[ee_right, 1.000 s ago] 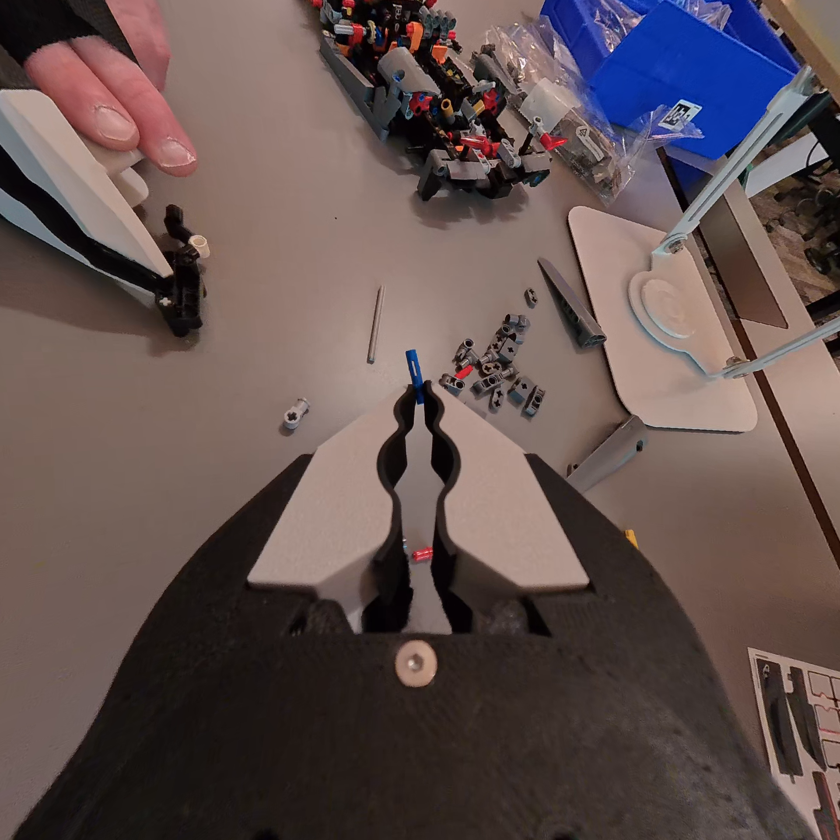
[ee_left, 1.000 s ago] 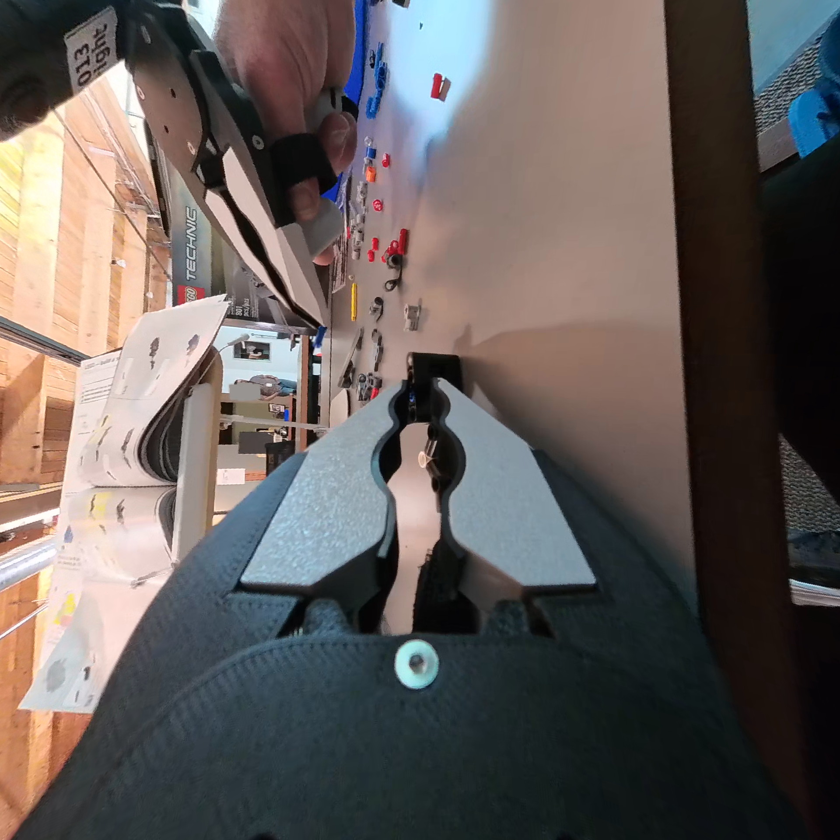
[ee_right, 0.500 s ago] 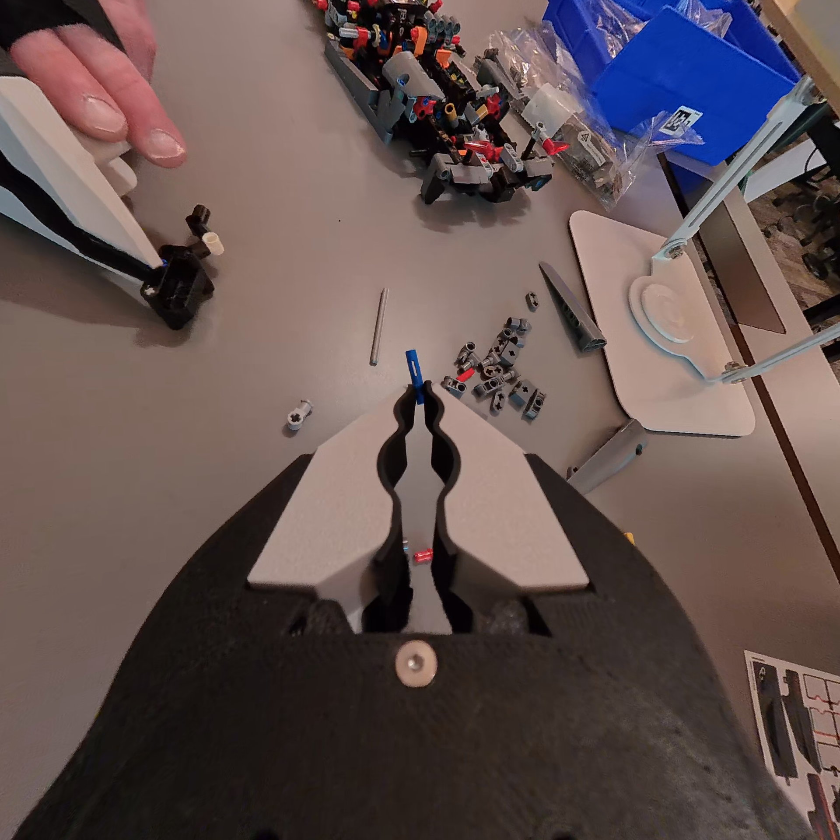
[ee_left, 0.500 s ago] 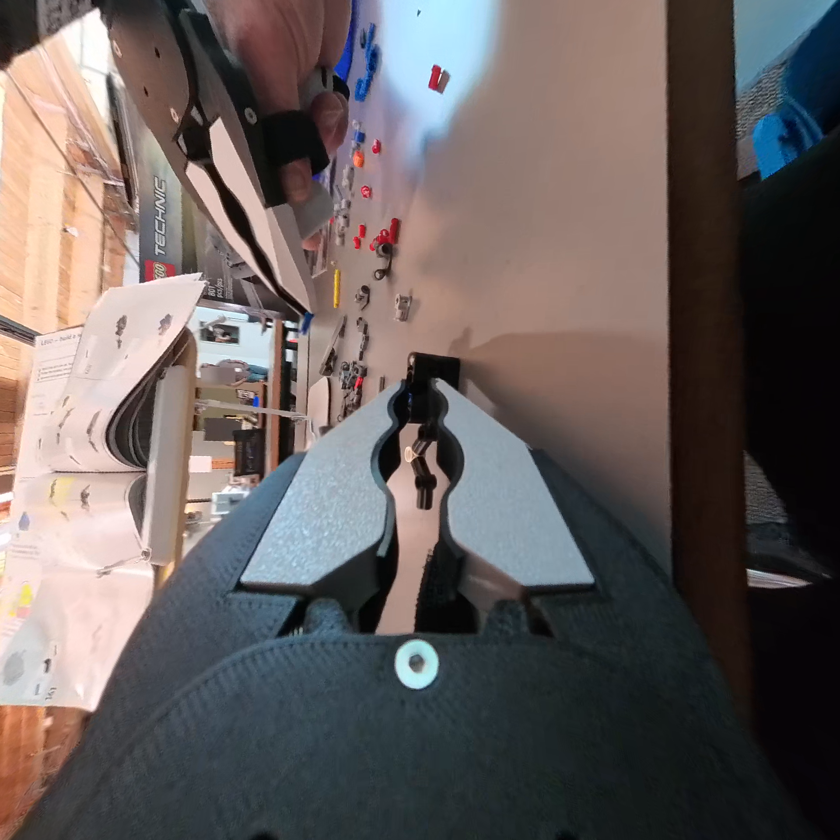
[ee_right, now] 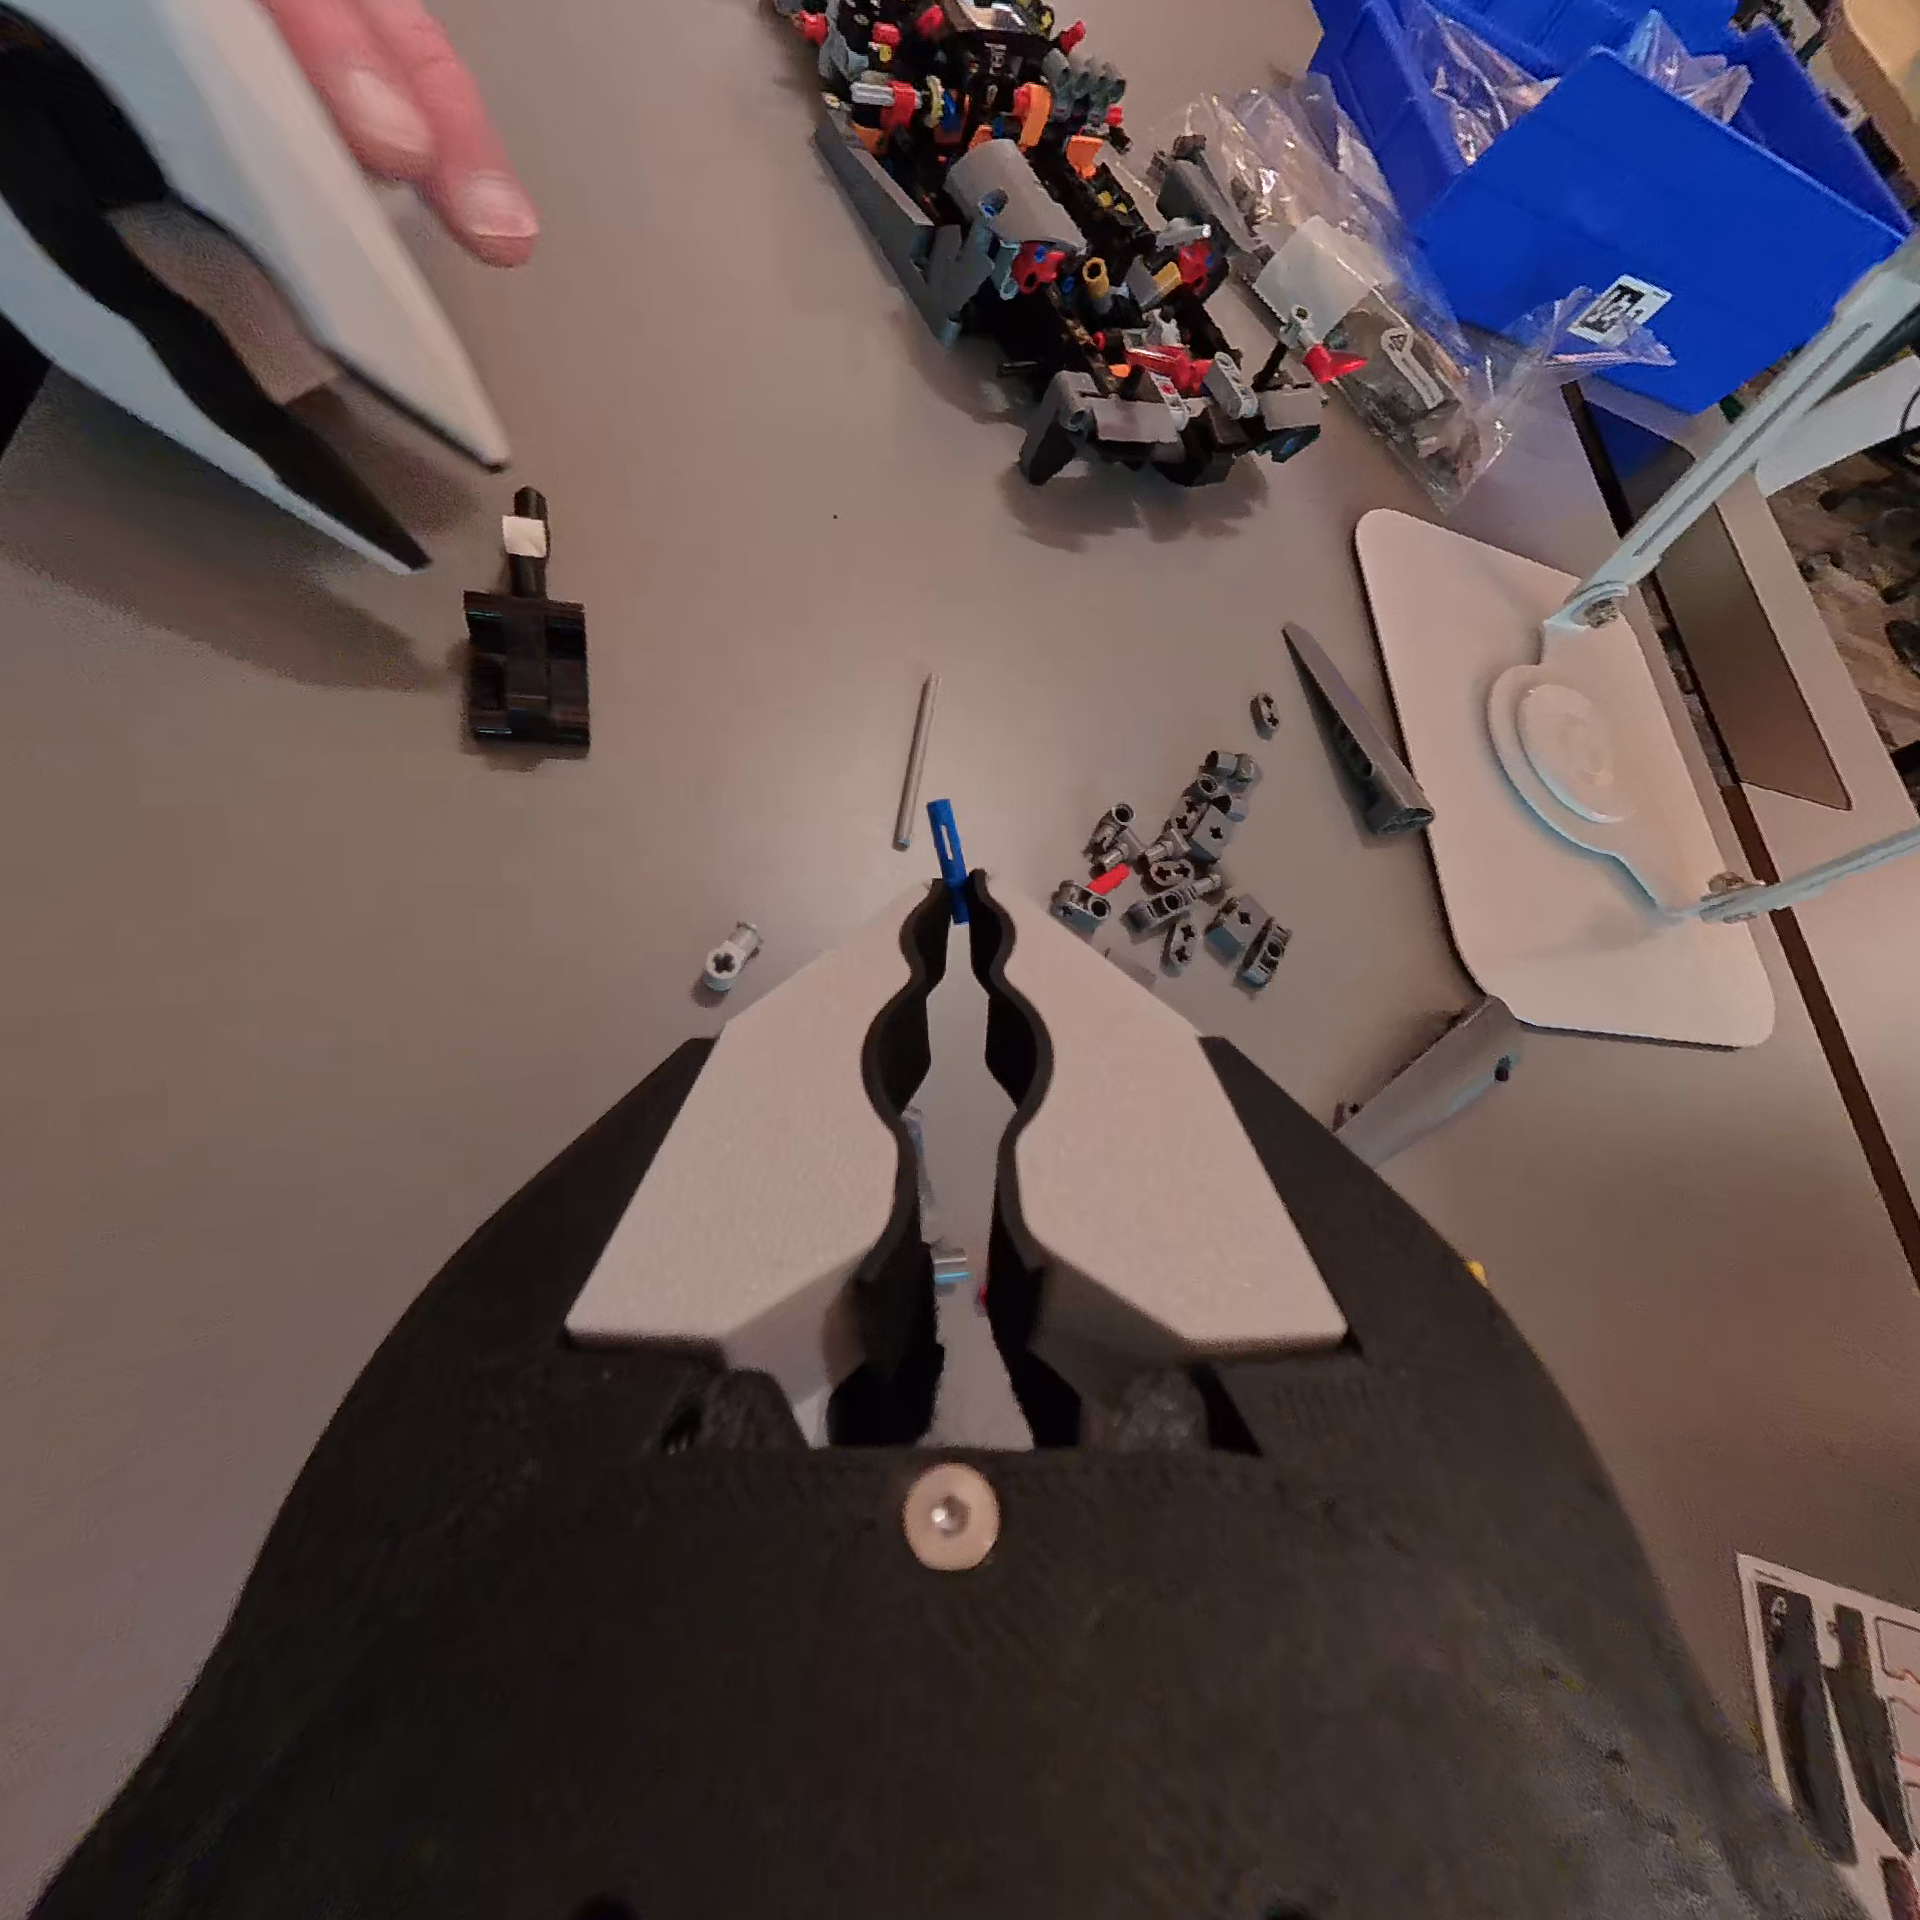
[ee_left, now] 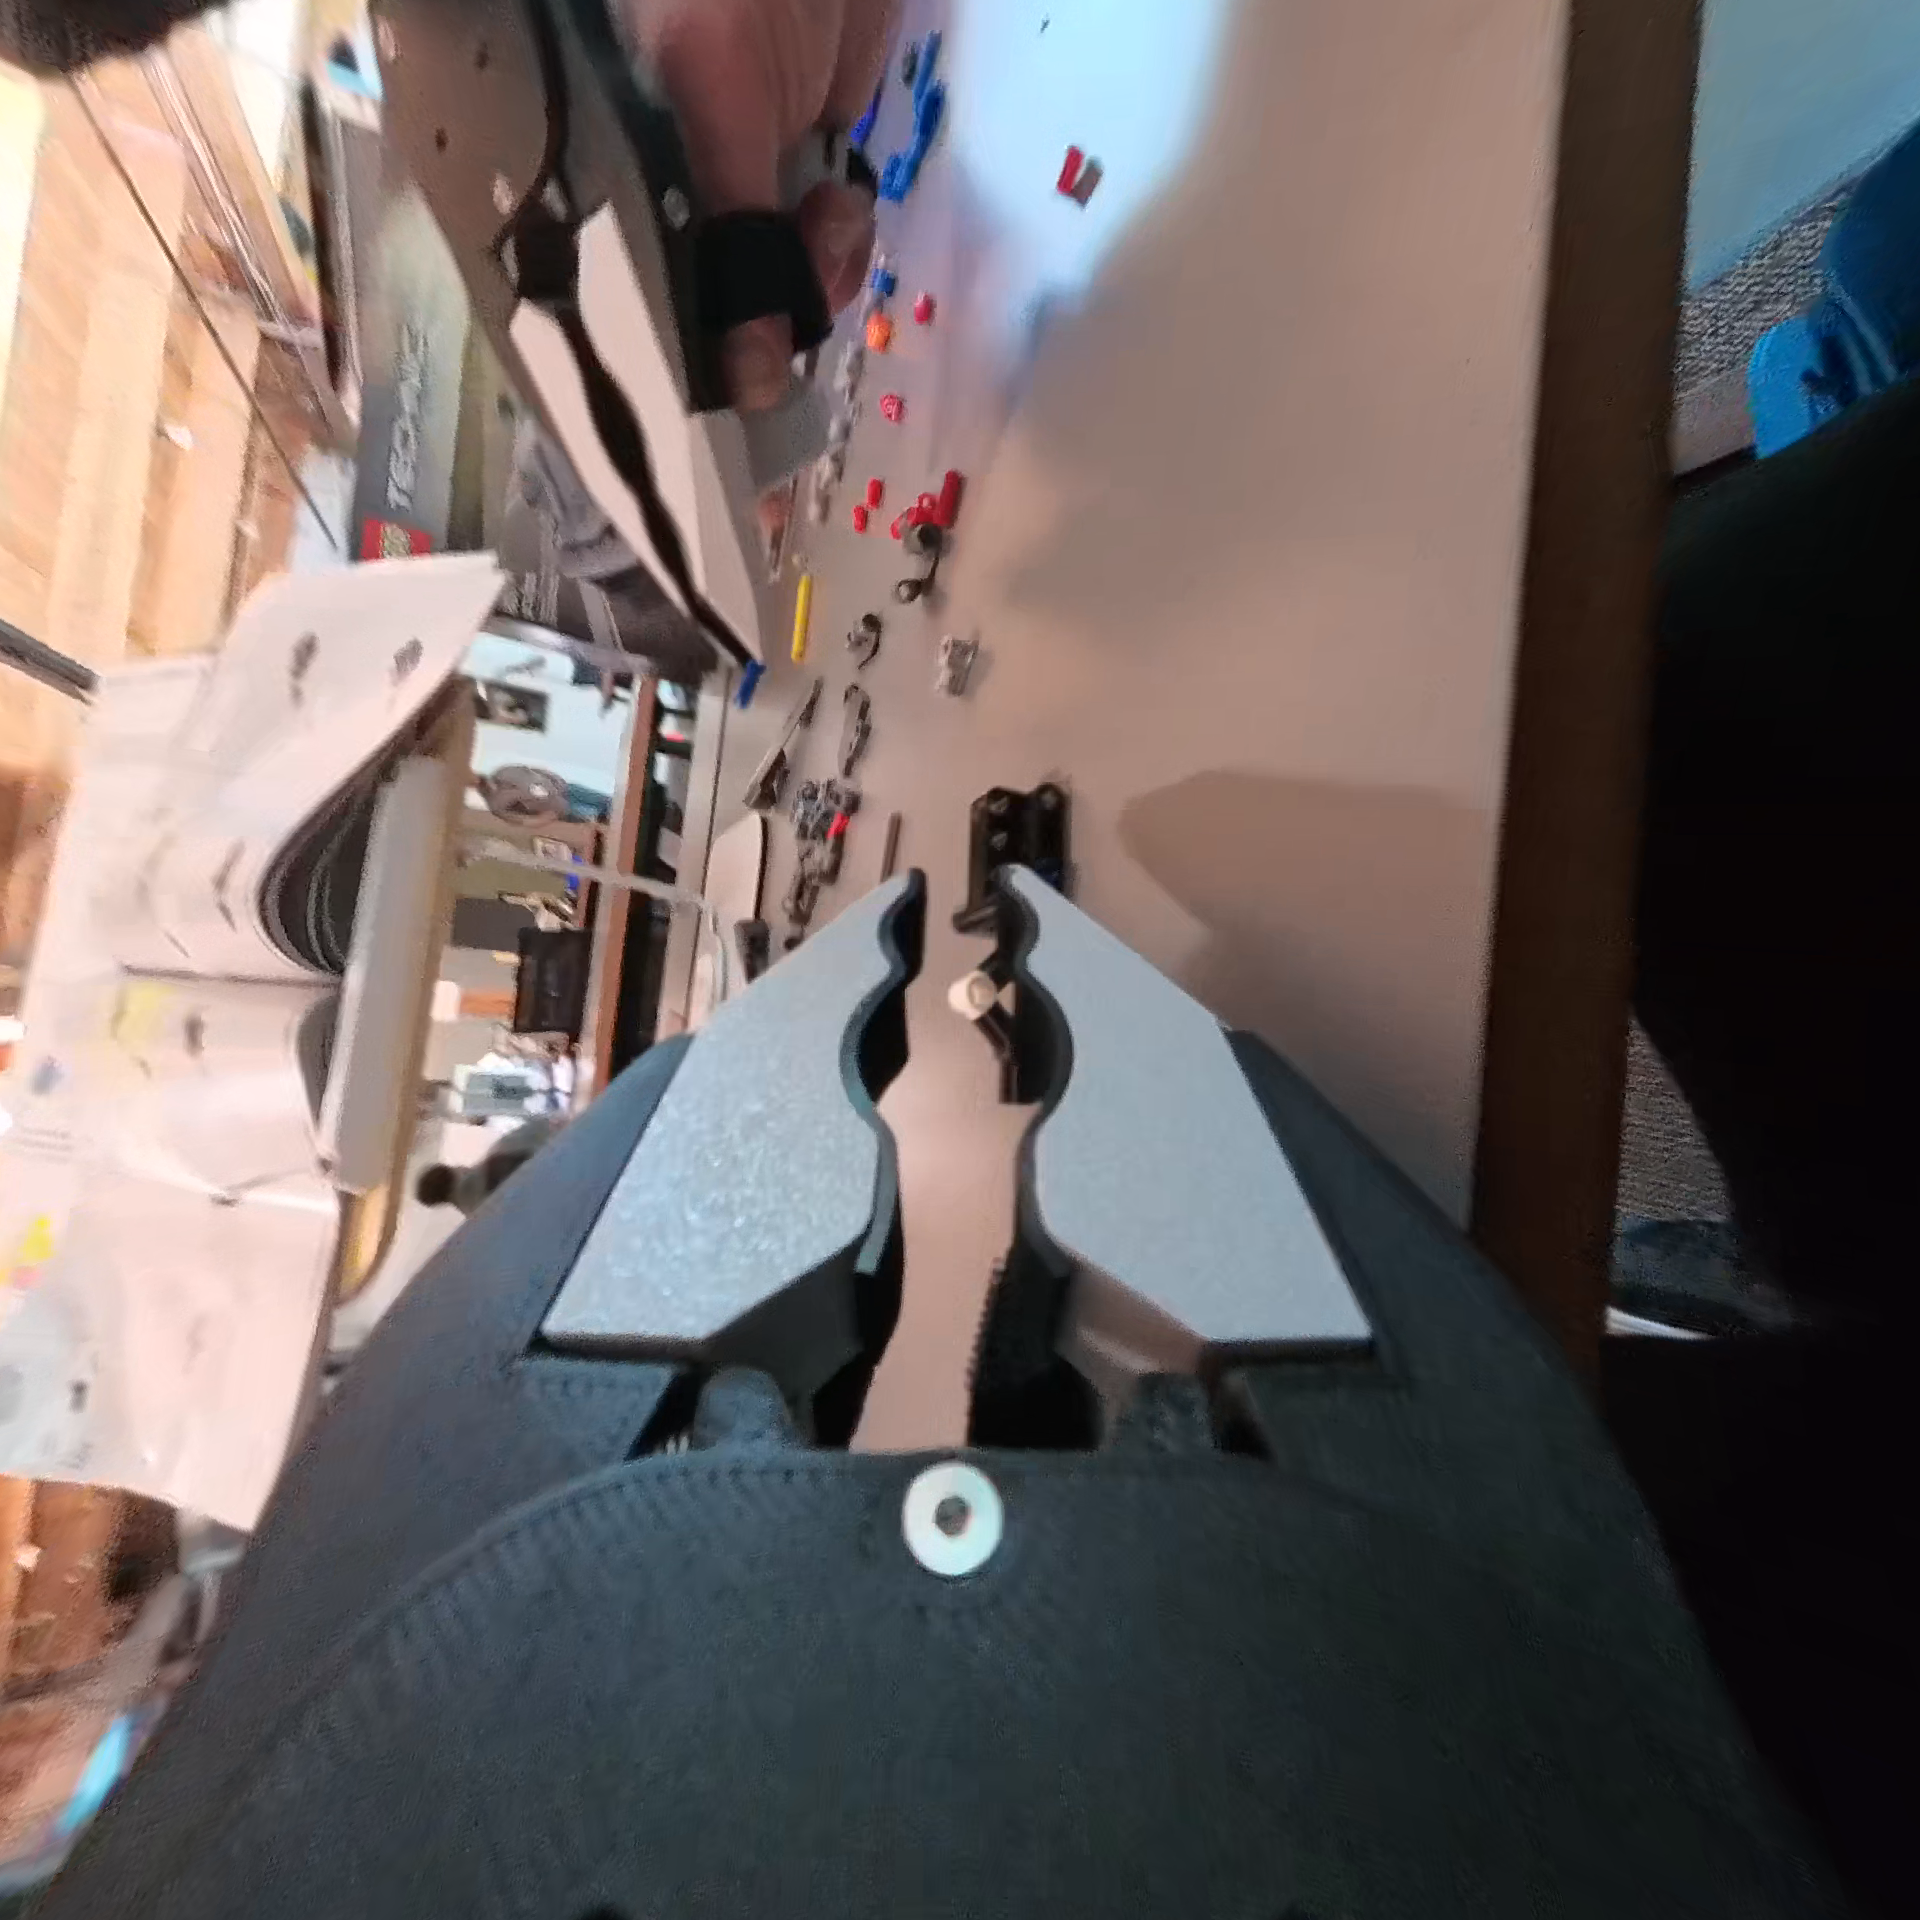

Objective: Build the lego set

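My left gripper (ee_left: 964, 883) is open. A black brick assembly (ee_left: 1018, 831) with a white pin (ee_left: 975, 992) on its stalk lies on the grey table (ee_left: 1247, 623), just ahead of the fingertips and beside the right finger. The right wrist view shows this gripper (ee_right: 457, 509) open and clear of the black assembly (ee_right: 527, 665), with a hand (ee_right: 436, 135) on it. My right gripper (ee_right: 958, 894) is shut on a small blue pin (ee_right: 948, 857), which sticks out past the fingertips above the table. The left wrist view also shows the right gripper (ee_left: 727, 634) and its blue pin (ee_left: 748, 681).
A part-built model (ee_right: 1039, 239), plastic bags (ee_right: 1382, 343) and blue bins (ee_right: 1642, 208) are at the back. A grey axle (ee_right: 916, 758), a pile of grey connectors (ee_right: 1184, 883), a grey panel (ee_right: 1351, 727) and a white stand base (ee_right: 1558, 831) lie nearby. An instruction booklet (ee_left: 260, 831) stands upright. There is about 12 cm between the tips of the two grippers.
My left gripper has opened and let go of the black assembly, which now lies flat on the table. The gripper has drawn back from it. The right gripper still holds the blue pin.
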A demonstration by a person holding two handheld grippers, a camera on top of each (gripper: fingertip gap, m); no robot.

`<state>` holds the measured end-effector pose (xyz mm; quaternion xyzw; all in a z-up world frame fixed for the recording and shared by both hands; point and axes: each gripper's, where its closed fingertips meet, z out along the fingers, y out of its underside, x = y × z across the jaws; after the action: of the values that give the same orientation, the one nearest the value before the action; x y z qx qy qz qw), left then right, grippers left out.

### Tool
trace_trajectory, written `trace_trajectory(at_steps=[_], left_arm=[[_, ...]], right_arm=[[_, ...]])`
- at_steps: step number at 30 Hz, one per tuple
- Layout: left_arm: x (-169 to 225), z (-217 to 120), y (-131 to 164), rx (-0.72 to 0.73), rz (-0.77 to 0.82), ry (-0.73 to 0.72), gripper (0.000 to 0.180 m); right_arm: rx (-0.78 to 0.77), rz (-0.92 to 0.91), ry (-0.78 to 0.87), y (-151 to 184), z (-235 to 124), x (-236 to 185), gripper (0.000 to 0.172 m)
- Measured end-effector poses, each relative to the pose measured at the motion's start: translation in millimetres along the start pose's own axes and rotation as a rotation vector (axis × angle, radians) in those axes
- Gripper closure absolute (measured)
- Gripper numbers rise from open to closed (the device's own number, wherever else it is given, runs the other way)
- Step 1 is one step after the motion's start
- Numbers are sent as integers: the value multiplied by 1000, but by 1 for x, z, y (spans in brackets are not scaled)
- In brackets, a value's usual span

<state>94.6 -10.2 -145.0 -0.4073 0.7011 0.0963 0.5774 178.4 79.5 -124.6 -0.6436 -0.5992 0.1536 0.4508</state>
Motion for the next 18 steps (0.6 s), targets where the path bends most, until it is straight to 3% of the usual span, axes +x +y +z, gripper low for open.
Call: trace_trajectory(at_steps=[5, 8, 14, 18], left_arm=[[-5, 6, 21, -91, -229, 132, 140], [-8, 10, 34, -126, -277, 176, 145], [-7, 22, 57, -173, -225, 243, 160], [-20, 29, 66, -172, -234, 217, 152]], right_arm=[[0, -19, -30, 0, 3, -8, 171], [6, -33, -39, -2, 4, -11, 171], [1, -76, -45, -5, 7, -18, 171], [-18, -107, -41, -4, 9, -21, 171]])
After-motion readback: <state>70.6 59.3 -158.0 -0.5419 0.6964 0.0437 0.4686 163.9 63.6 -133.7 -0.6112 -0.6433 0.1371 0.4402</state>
